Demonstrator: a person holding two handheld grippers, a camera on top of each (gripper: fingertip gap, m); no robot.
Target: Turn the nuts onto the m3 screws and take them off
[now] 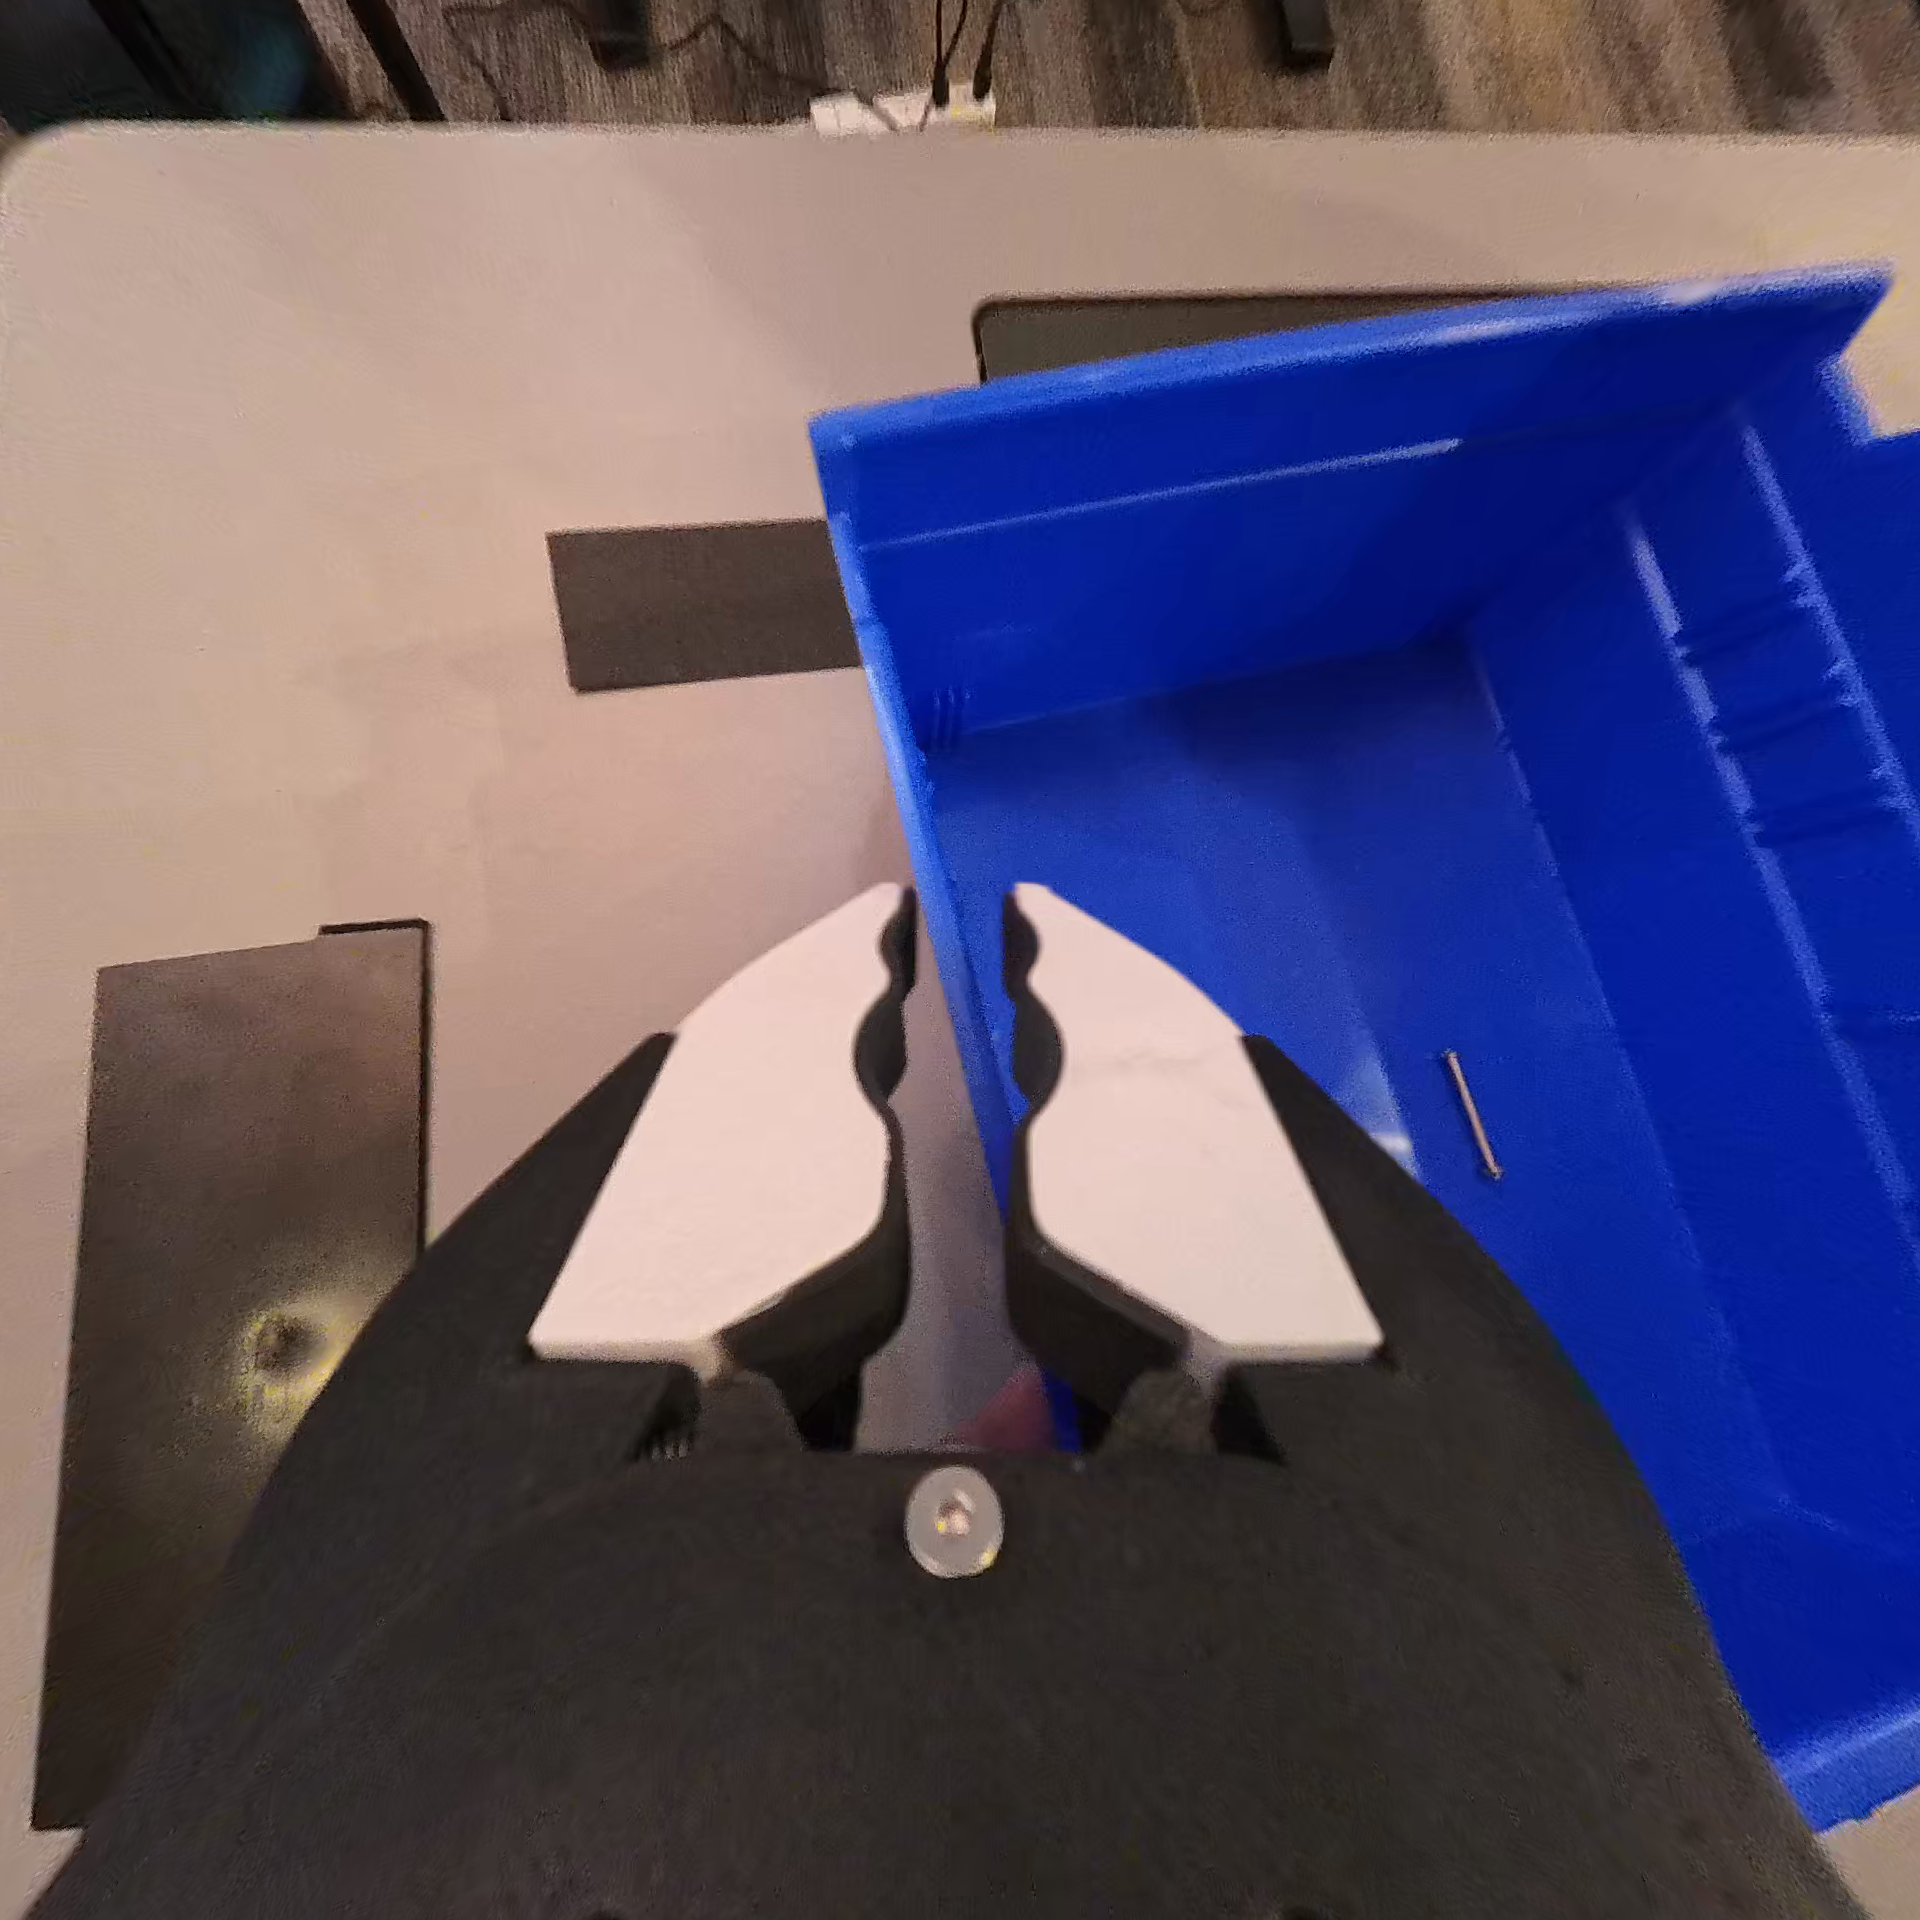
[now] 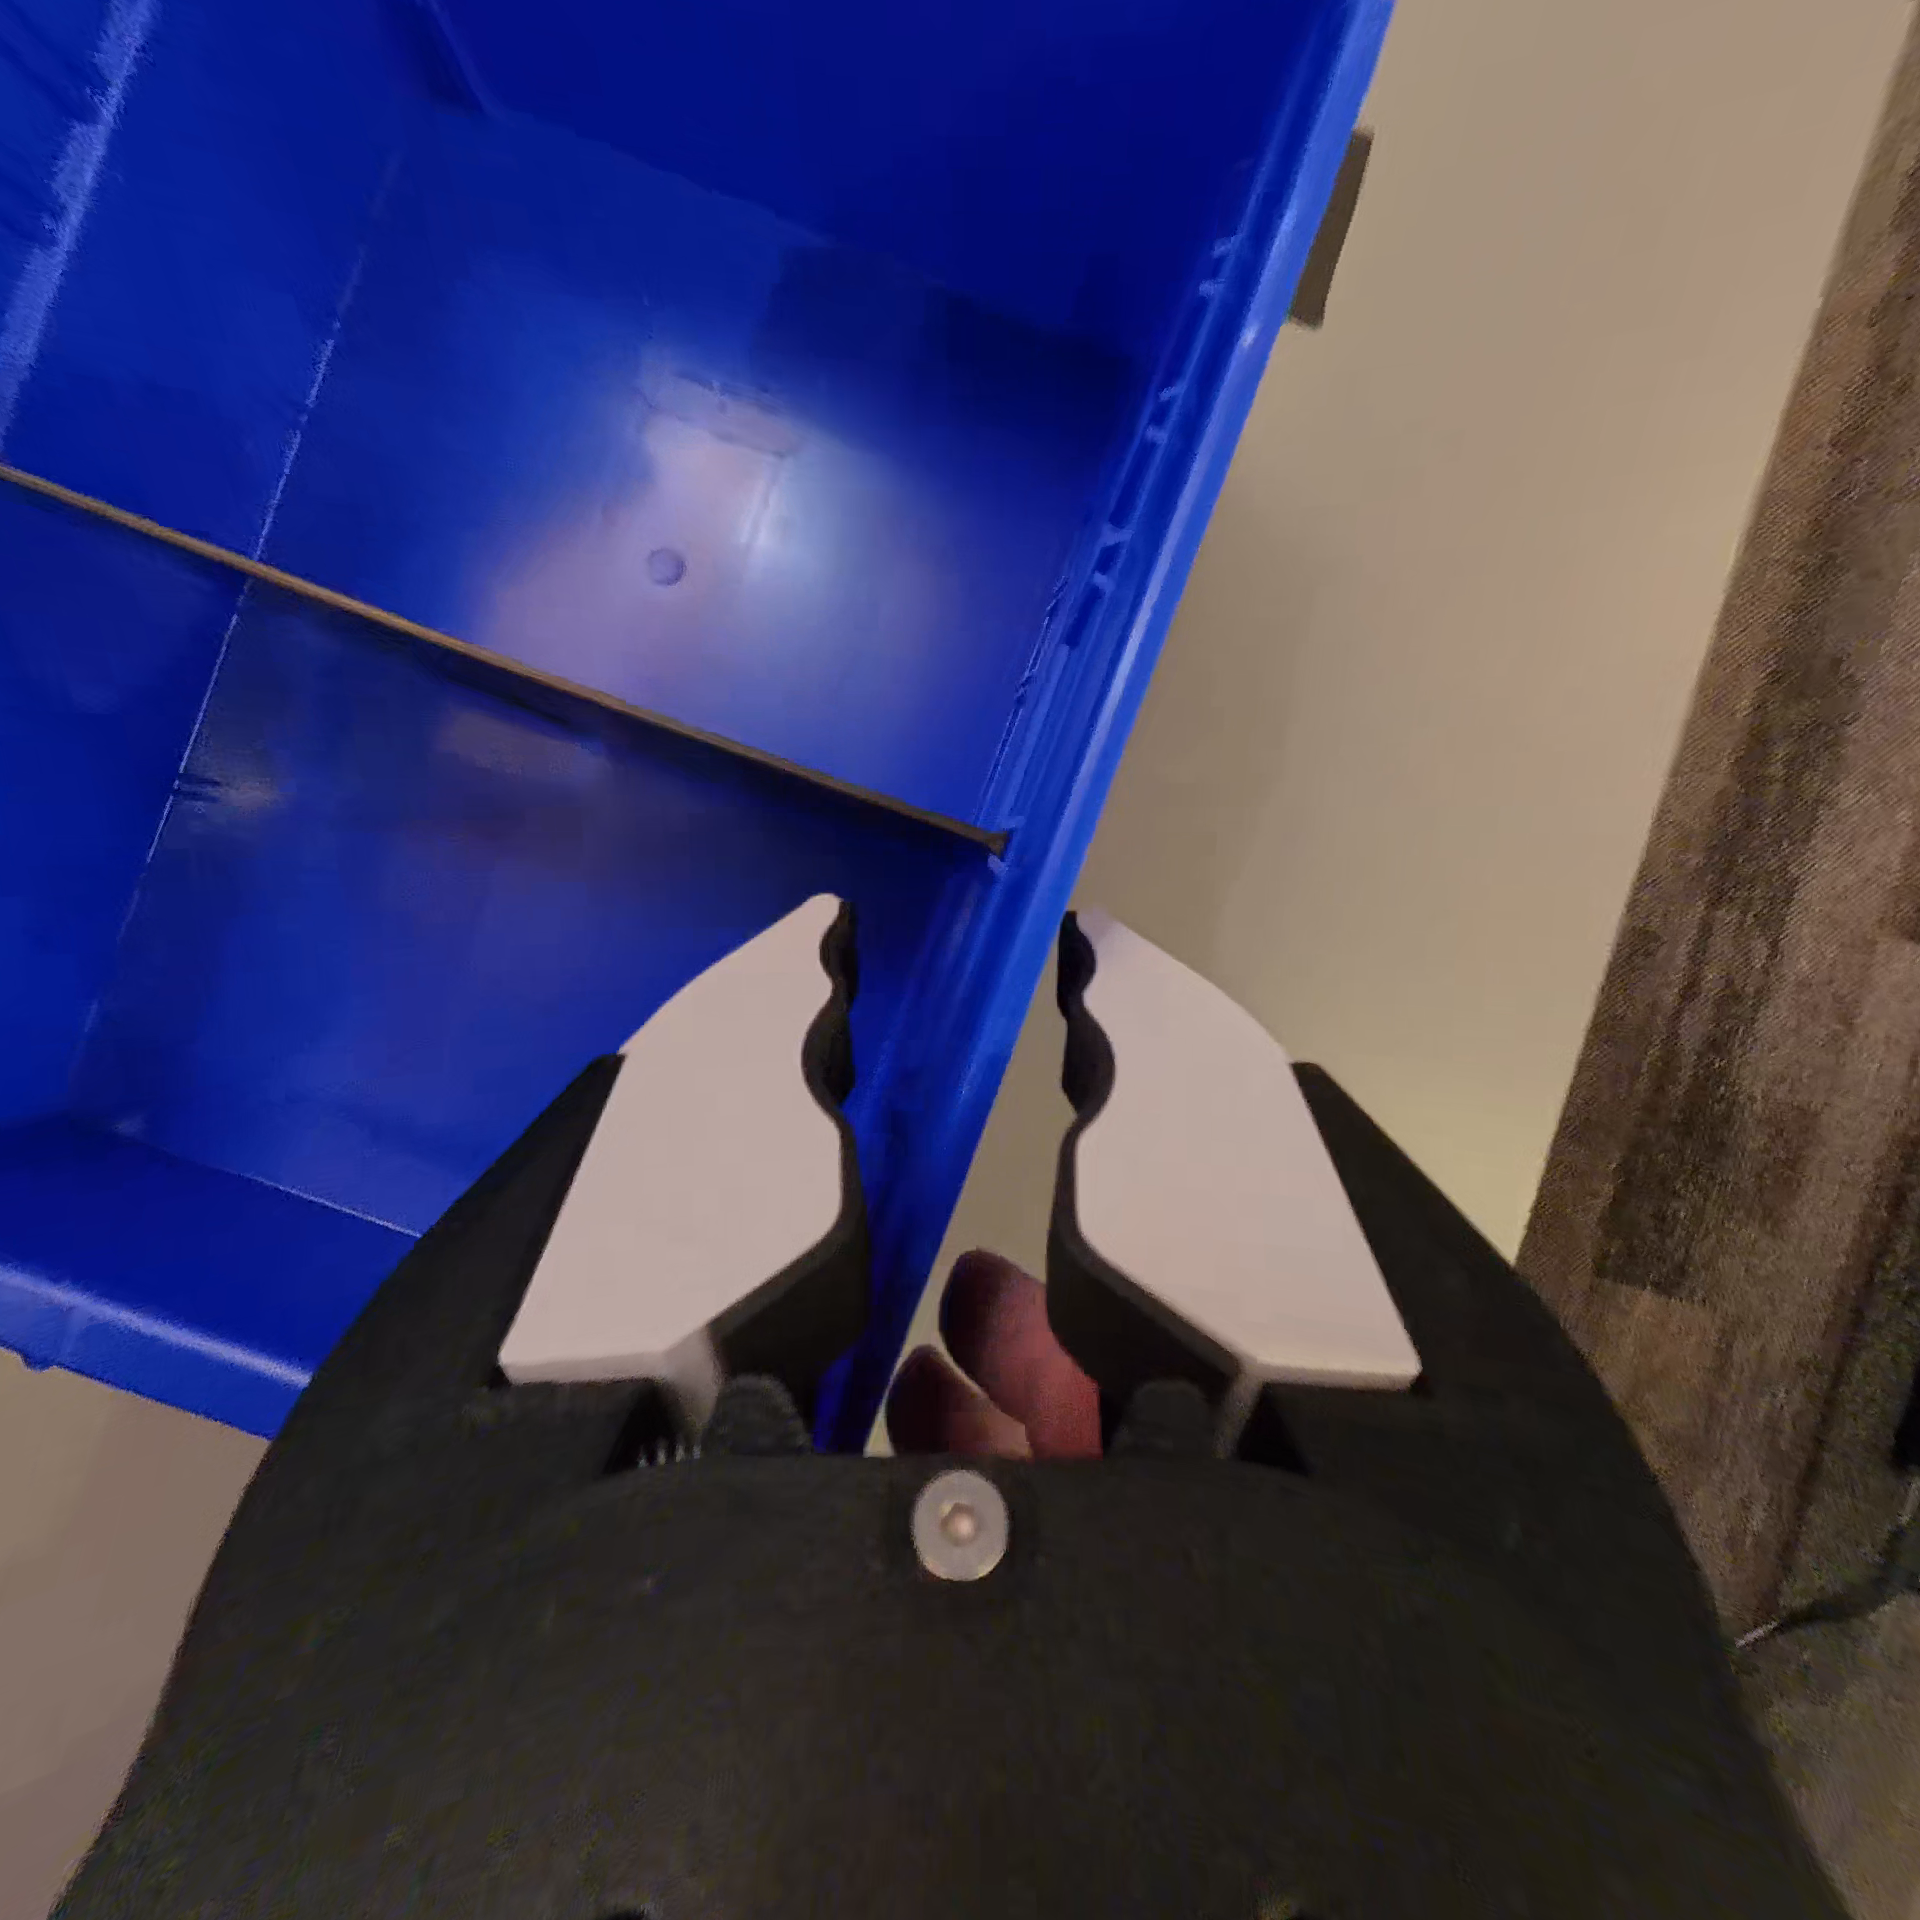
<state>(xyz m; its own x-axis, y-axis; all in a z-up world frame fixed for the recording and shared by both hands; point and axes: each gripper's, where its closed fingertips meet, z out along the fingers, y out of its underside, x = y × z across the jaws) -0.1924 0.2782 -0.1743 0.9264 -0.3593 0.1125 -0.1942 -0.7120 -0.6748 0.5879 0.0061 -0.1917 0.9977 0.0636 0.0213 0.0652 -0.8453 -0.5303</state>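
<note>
While both grippers straddle opposite side walls of the blue plastic bin [image 1: 1299, 644], the bin sits tilted on the pale tabletop [image 1: 312, 416]. From the left wrist view, the left gripper [image 1: 958, 914] has its white fingers with black wavy pads set either side of the bin's near wall; the right pad lies against the inside of the wall, while a sliver of table shows between the left pad and the outside, so I cannot tell whether it is actually clamped. Inside that compartment a single thin screw [image 1: 1470, 1114] lies on the blue floor, close to the gripper's right finger; no nut can be made out on it at this sharpness. Flat black rectangles [image 1: 686, 603] lie on the table to the left of the bin, one larger one [image 1: 249, 1195] nearer the camera, and another dark panel [image 1: 1195, 332] sits behind the bin's far edge. From the right wrist view, the right gripper [image 2: 954, 925] spans the bin's other wall [image 2: 1143, 623], its left pad touching the inner face and its right finger standing clear of the outer face, so the jaws are parted. A thin dark divider [image 2: 499, 665] crosses the bin, and a small round mark [image 2: 665, 567] shows on the glossy floor beyond it. Fingertips [image 2: 997, 1340] of a person's hand show between the gripper's finger bases. Grey carpet [image 2: 1766, 831] lies beyond the table edge.
</note>
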